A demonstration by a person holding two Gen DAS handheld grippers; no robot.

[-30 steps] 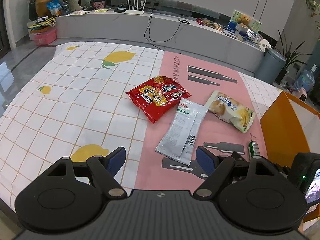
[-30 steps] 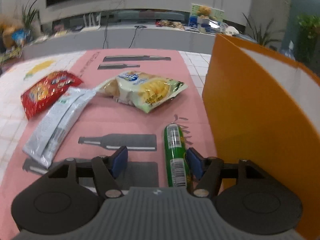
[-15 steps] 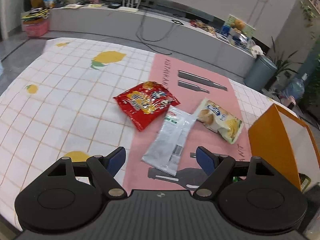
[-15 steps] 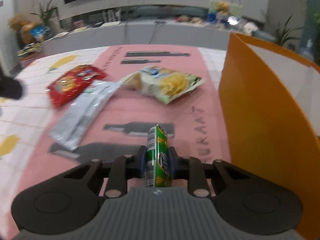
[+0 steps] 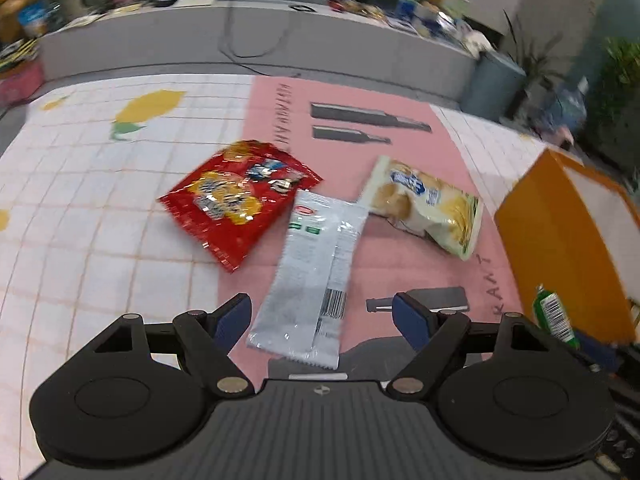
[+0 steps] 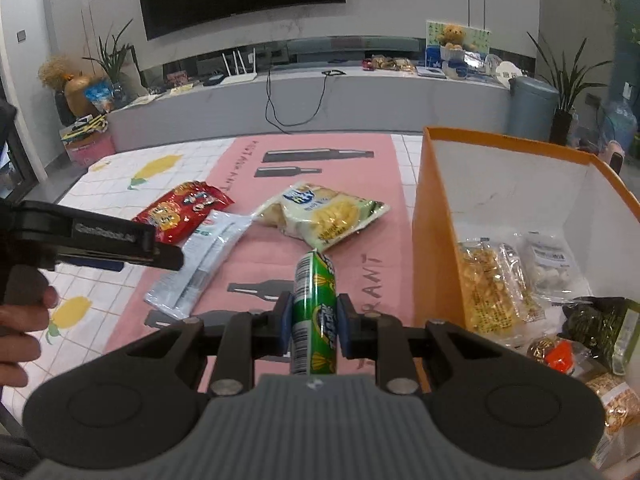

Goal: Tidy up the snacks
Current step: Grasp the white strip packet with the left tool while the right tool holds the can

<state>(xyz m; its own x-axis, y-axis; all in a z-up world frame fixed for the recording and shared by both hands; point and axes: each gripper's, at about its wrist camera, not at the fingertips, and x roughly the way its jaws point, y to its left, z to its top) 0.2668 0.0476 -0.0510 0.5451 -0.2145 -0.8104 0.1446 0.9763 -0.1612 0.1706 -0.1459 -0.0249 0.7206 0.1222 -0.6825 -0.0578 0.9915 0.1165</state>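
My right tool (image 6: pixel 311 327) clamps the green cylindrical snack tube (image 6: pixel 314 312); only its view shows inside the orange cardboard box (image 6: pixel 434 216). My left tool (image 5: pixel 322 318) stands apart over the silver foil packet (image 5: pixel 316 276).

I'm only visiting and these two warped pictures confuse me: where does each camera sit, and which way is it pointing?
Left wrist view: sits on the left claw, looking down along its open blue fingers at the silver packet on the table; only the claw shows.
Right wrist view: sits on the right claw, which clamps a green tube beside the orange box; the person's left hand shows too.
Both views share the red bag, the yellow bag and the box.
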